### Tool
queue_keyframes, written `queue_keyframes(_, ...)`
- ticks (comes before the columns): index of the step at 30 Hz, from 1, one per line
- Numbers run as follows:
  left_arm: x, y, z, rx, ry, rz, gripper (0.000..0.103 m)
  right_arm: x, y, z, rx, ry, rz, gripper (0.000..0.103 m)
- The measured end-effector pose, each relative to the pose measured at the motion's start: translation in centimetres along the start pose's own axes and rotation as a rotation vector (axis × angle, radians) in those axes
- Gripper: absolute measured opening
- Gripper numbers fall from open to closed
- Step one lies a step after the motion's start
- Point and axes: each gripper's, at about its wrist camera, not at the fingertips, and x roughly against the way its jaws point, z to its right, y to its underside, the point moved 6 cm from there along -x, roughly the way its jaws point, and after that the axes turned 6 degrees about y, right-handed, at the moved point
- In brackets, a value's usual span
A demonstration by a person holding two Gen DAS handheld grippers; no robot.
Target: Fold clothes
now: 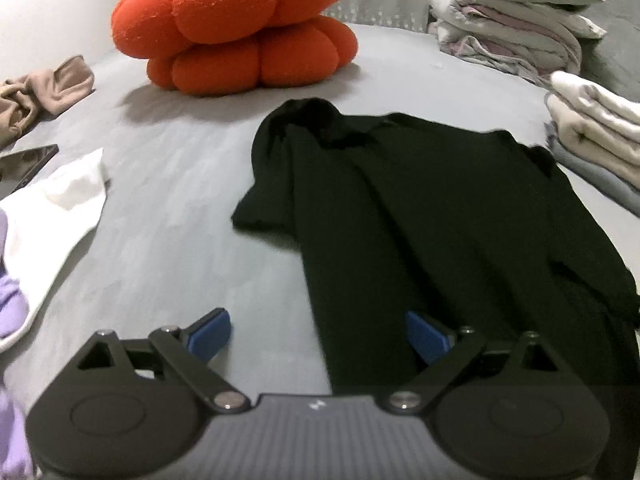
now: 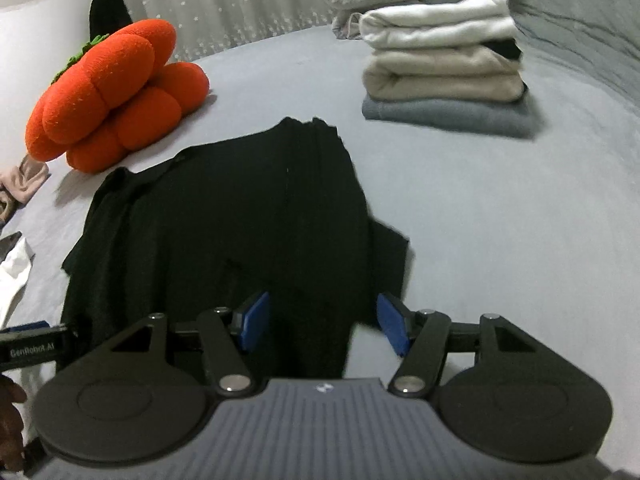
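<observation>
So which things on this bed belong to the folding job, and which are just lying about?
Part of the job:
- black garment, spread flat
- left tongs and right tongs, both open at its near edge
- folded stack
- white garment, unfolded

Just lying about:
- orange pumpkin cushion
- bedding pile
- phone

Both views are lit softly and evenly from above. A faint shadow is cast lower left of the plush orange pumpkin-shaped cushion (image 1: 236,28). Detail is lost in the black knitted garment (image 2: 240,216). Edges are bowed by fisheye distortion, corners are vignetted, and slight blur is seen throughout.
</observation>
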Motion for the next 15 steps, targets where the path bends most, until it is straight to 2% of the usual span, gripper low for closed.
queue_keyframes(9, 3.3, 4.2, 0.4, -0.022, 0.044, 0.026, 0.097, 2.9, 3.4, 0.2, -0.089, 0.004, -0.006, 0.064)
queue_keyframes(12, 4.3, 5.4, 0.5, -0.044, 0.072, 0.065, 0.096, 4.1, 4.5, 0.5, -0.153, -0.022, -0.036, 0.064)
queue_keyframes(15, 5.3, 6.3, 0.1, -0.046, 0.112, 0.077, 0.095, 5.1, 5.2, 0.6, -0.217, -0.084, -0.089, 0.064)
